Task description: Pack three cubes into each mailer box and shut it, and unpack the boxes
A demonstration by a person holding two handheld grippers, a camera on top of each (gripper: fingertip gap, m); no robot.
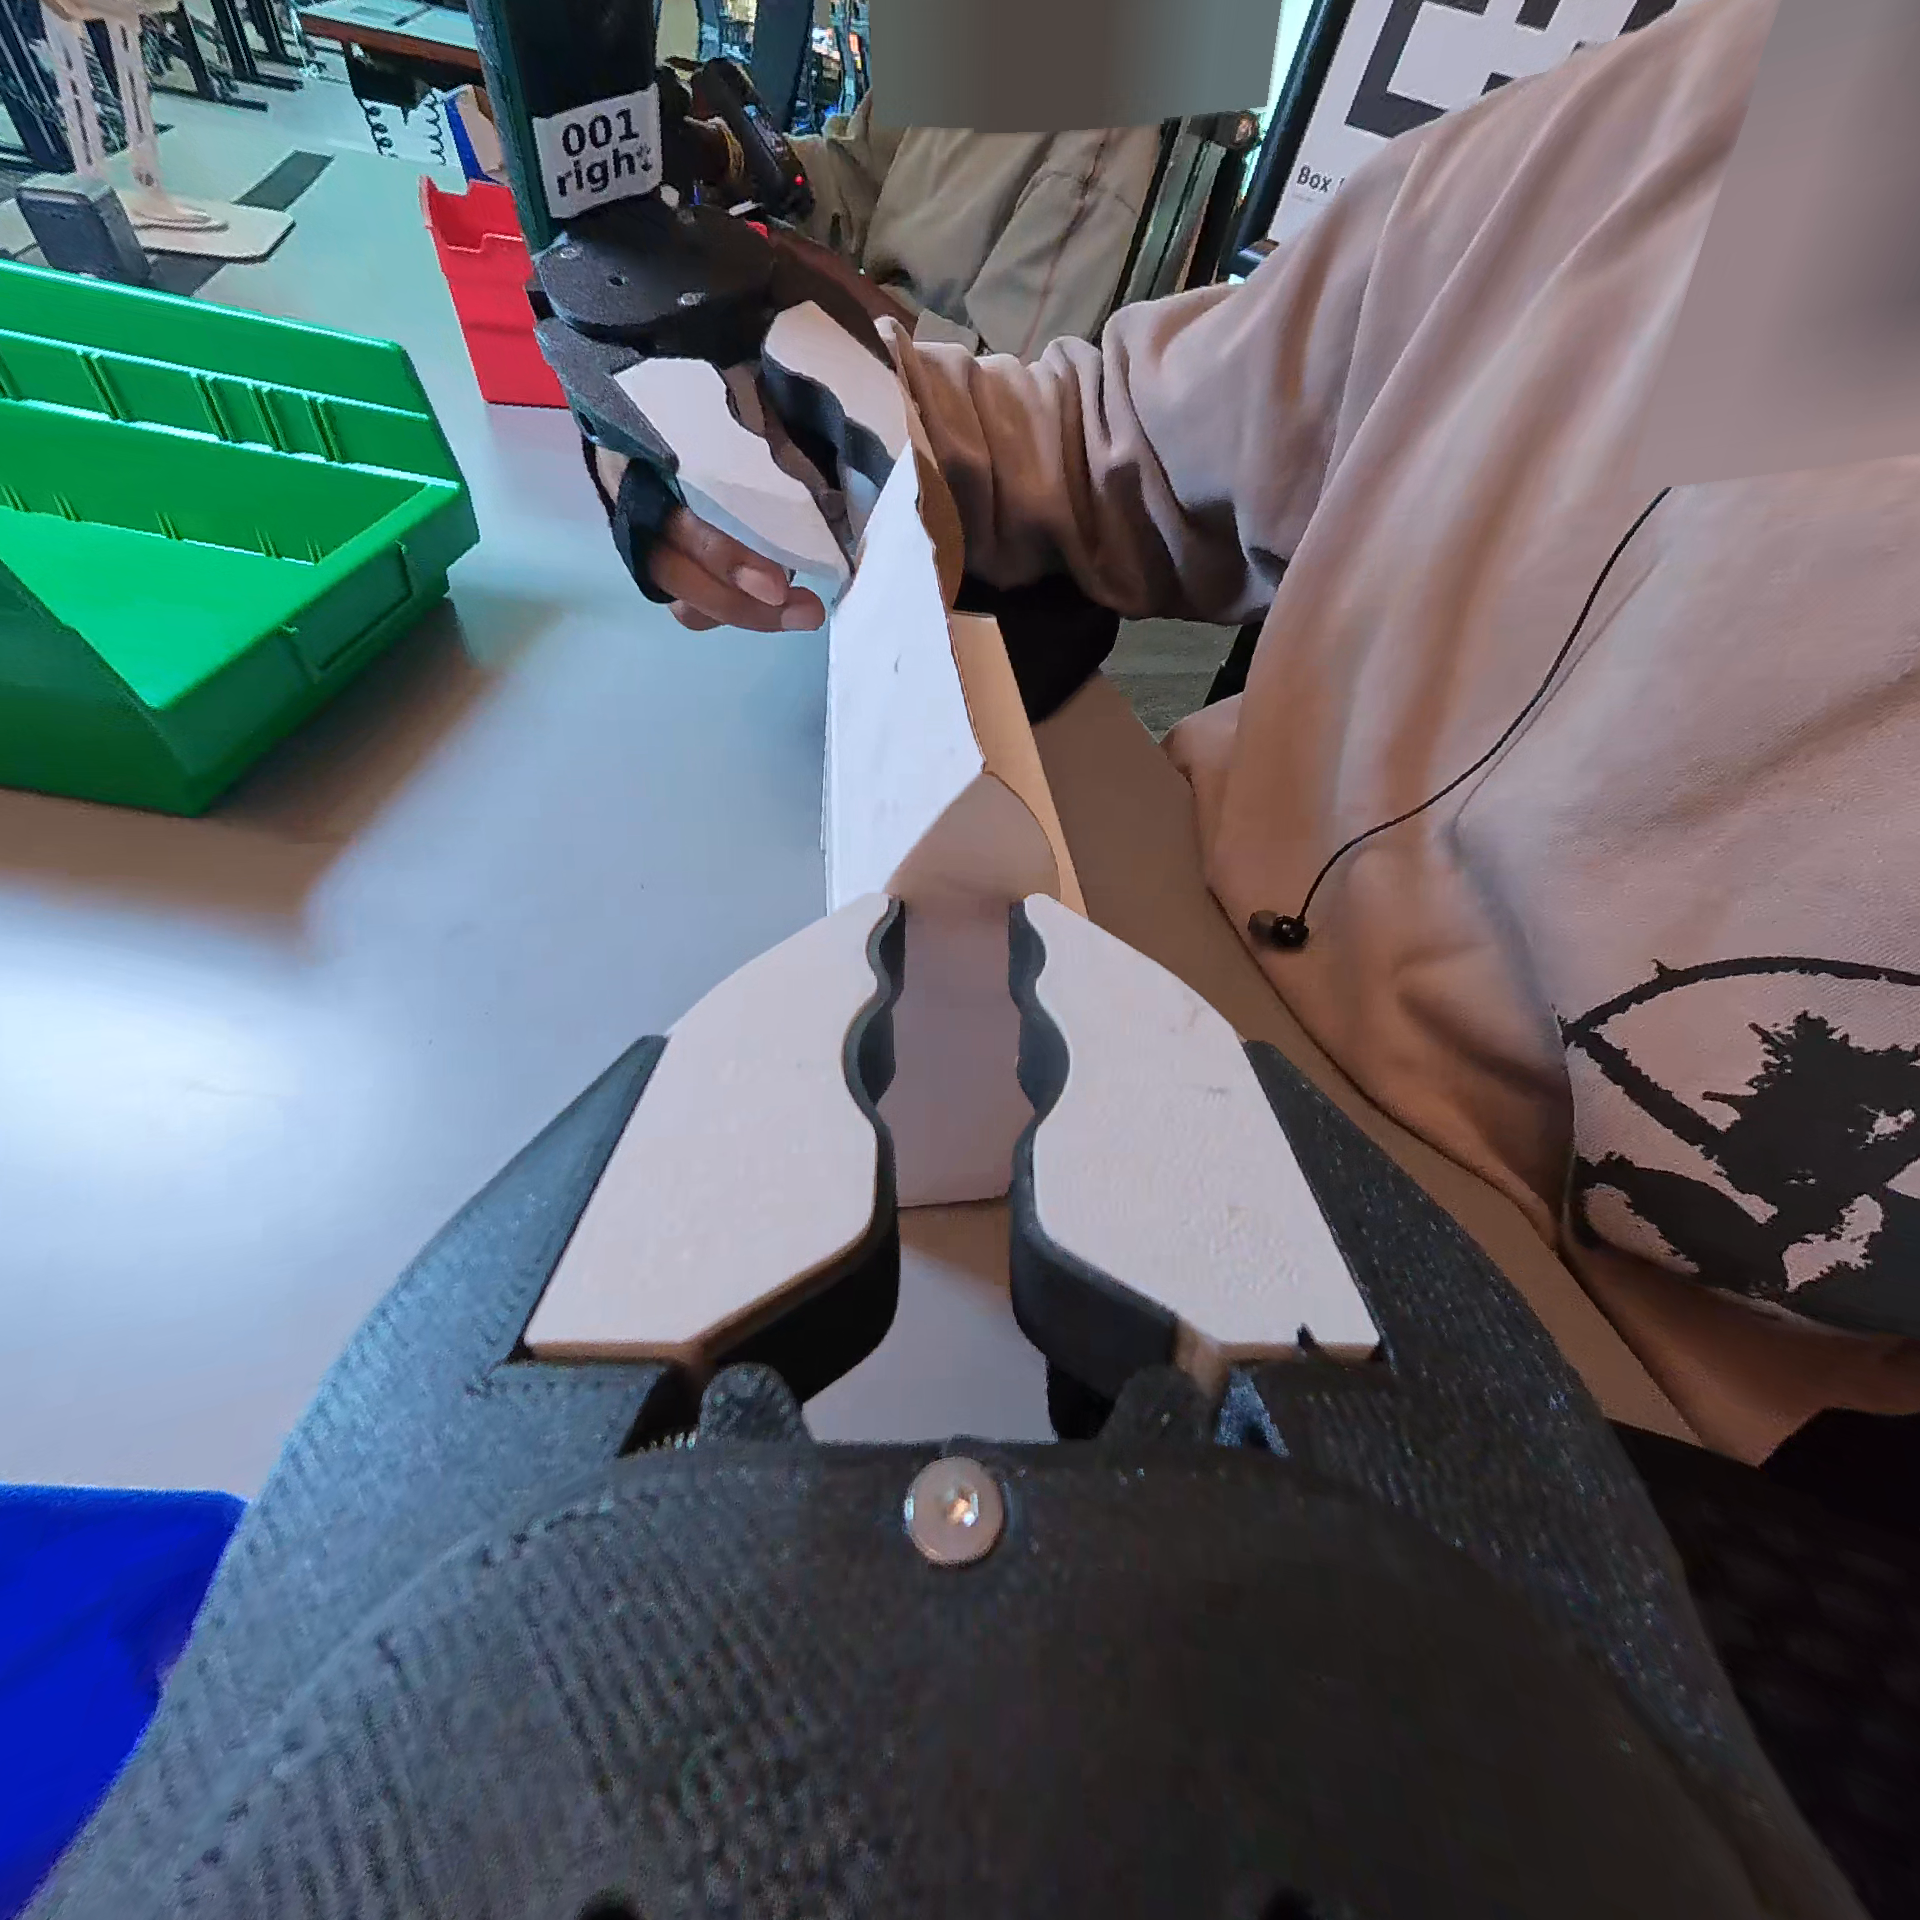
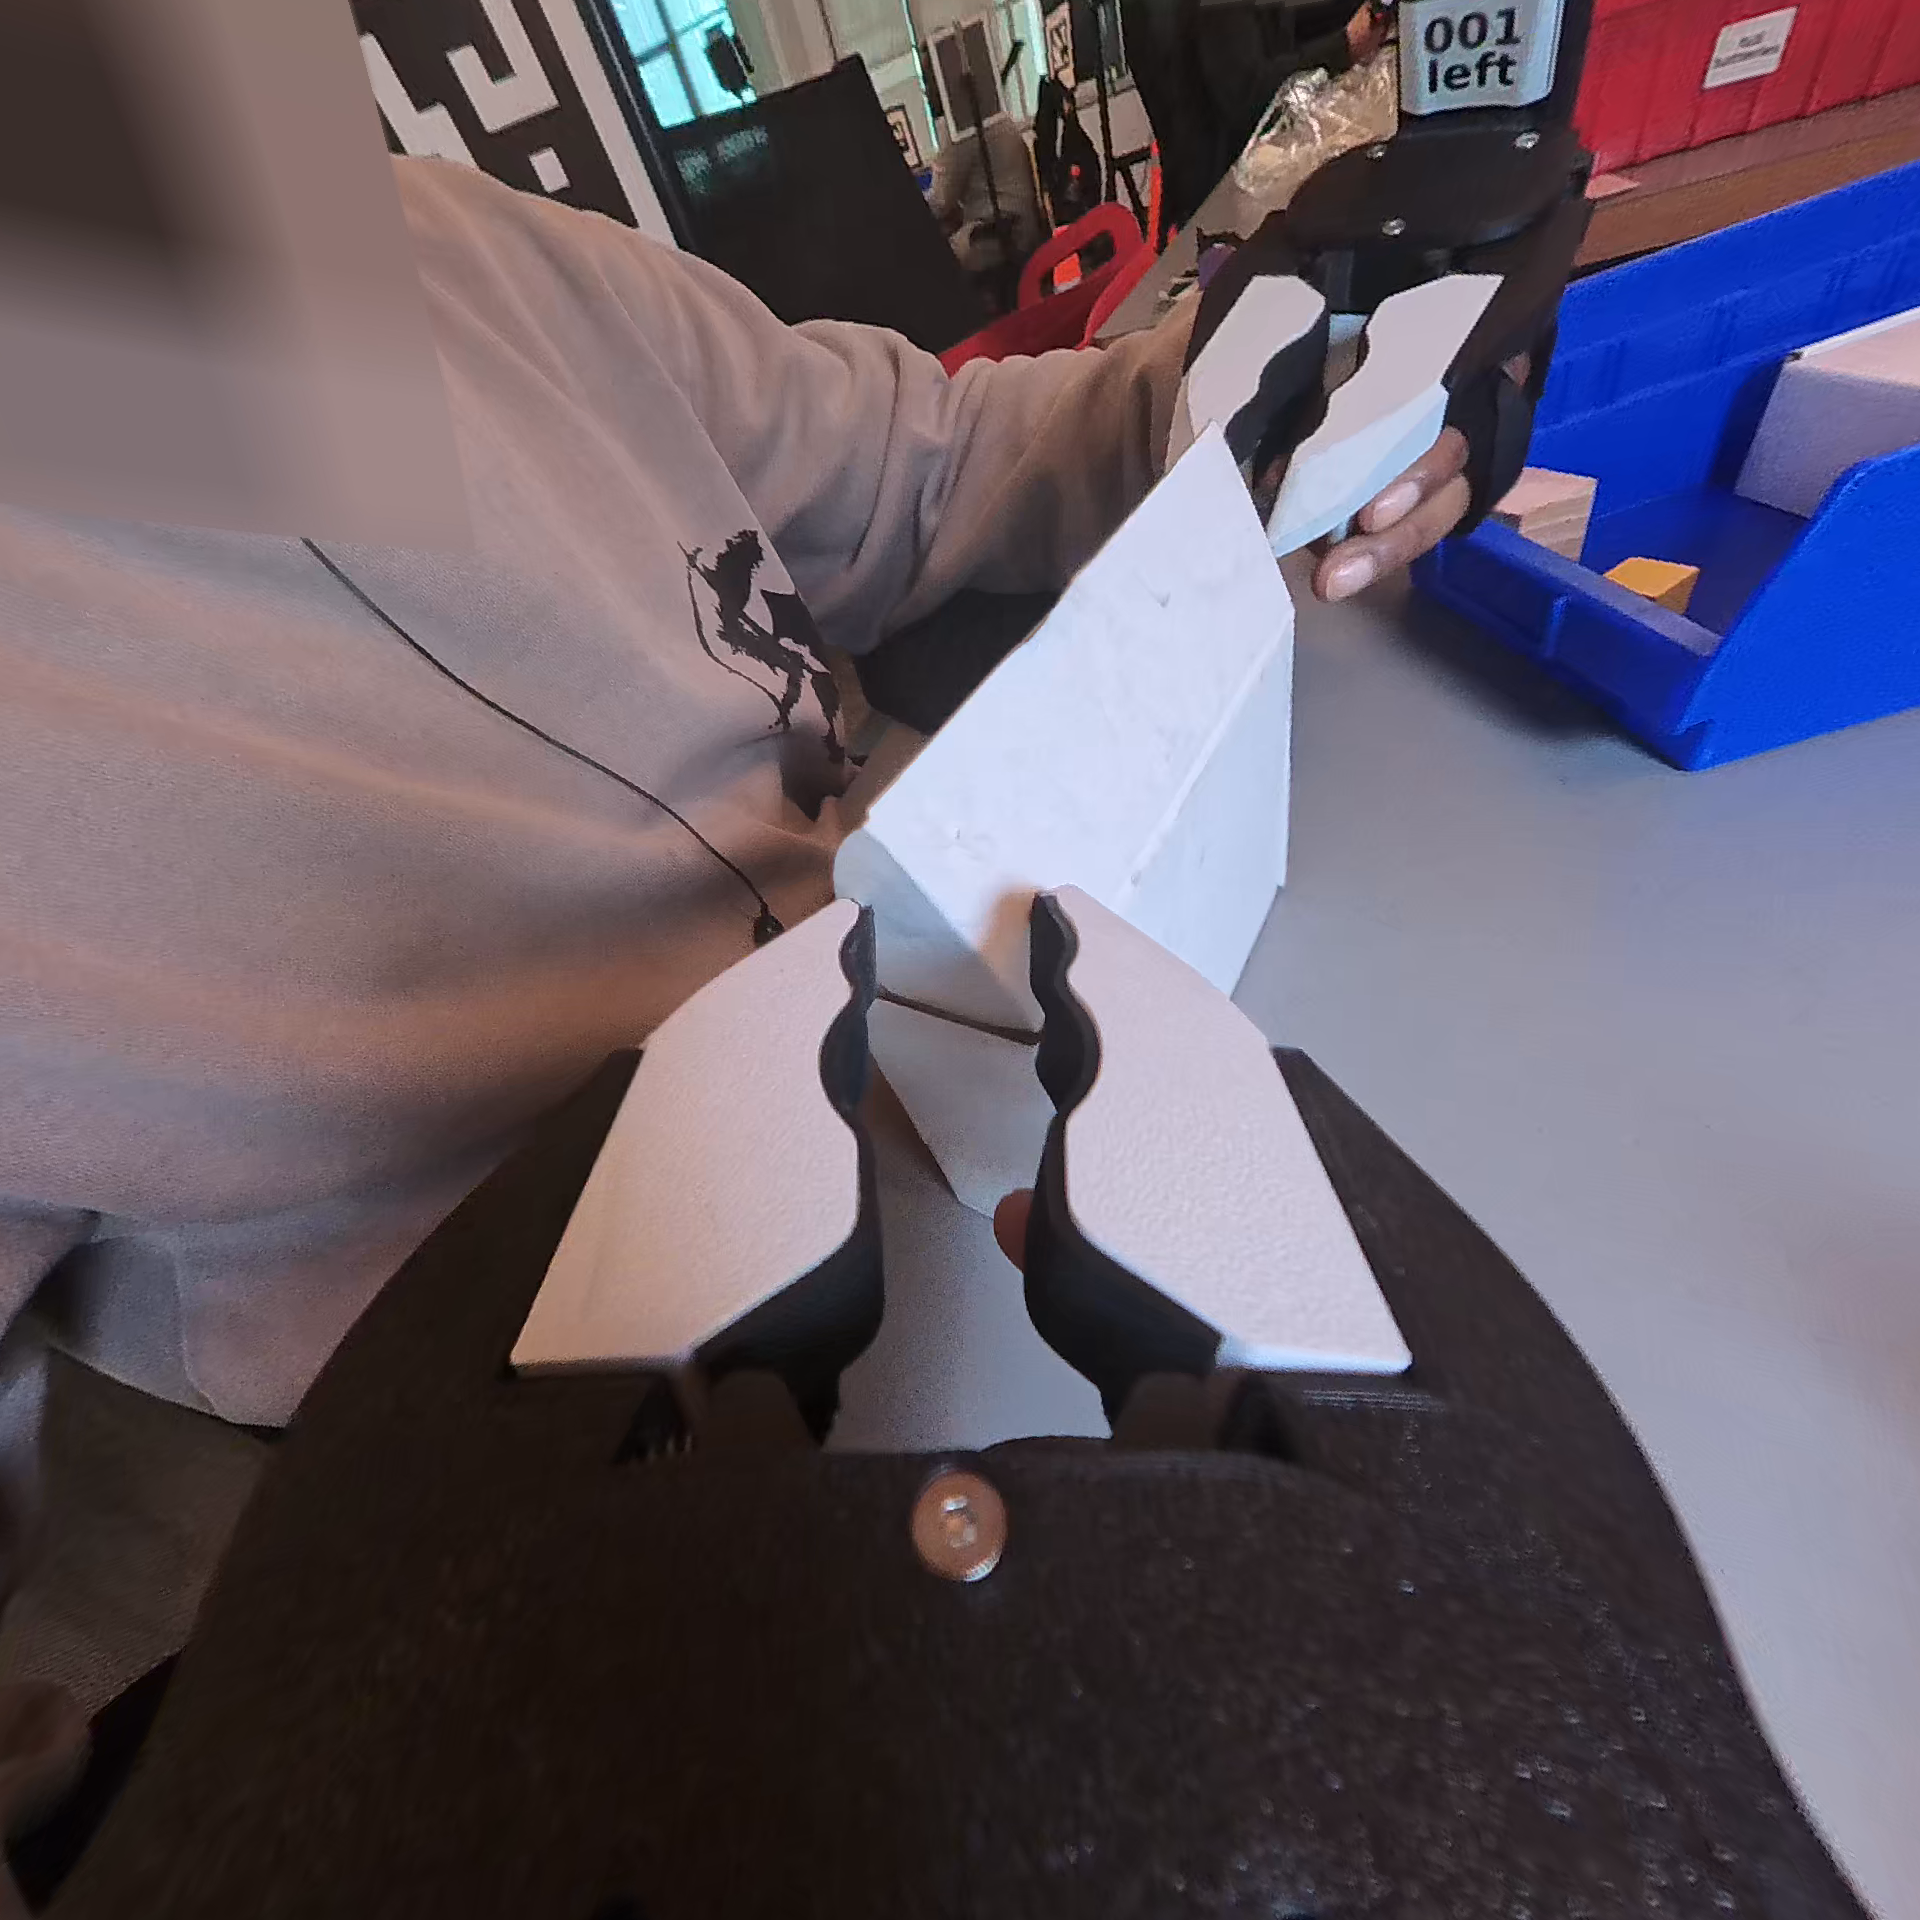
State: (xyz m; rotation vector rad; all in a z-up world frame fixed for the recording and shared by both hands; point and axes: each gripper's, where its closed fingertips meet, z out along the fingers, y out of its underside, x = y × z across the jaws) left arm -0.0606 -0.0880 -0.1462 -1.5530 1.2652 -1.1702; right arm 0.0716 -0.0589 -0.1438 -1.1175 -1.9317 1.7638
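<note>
A white mailer box [image 1: 894, 707] stands on the grey table in front of the person, its lid [image 2: 1091, 748] raised and tilted toward them. The brown inside [image 1: 1122, 831] shows, but what it holds is hidden. My left gripper [image 1: 956, 914] is at one end of the lid, jaws narrow around the white end flap [image 1: 951, 1049]. My right gripper [image 2: 951, 914] is at the other end, jaws narrow around that end's flap [image 2: 956, 997]. Each gripper also shows far off in the other's view: the right [image 1: 847, 530] and the left [image 2: 1262, 478], each at a lid corner.
A green bin [image 1: 208, 540] and a red bin [image 1: 488, 291] stand beyond the box. A blue bin [image 2: 1714, 644] holds wooden cubes [image 2: 1652, 582] and a white box [image 2: 1839, 416]. The person's sweatshirt [image 1: 1455, 623] is close behind the box. The grey table [image 1: 416, 935] lies in front. The left gripper's tips are roughly 15 centimetres from the right gripper's.
</note>
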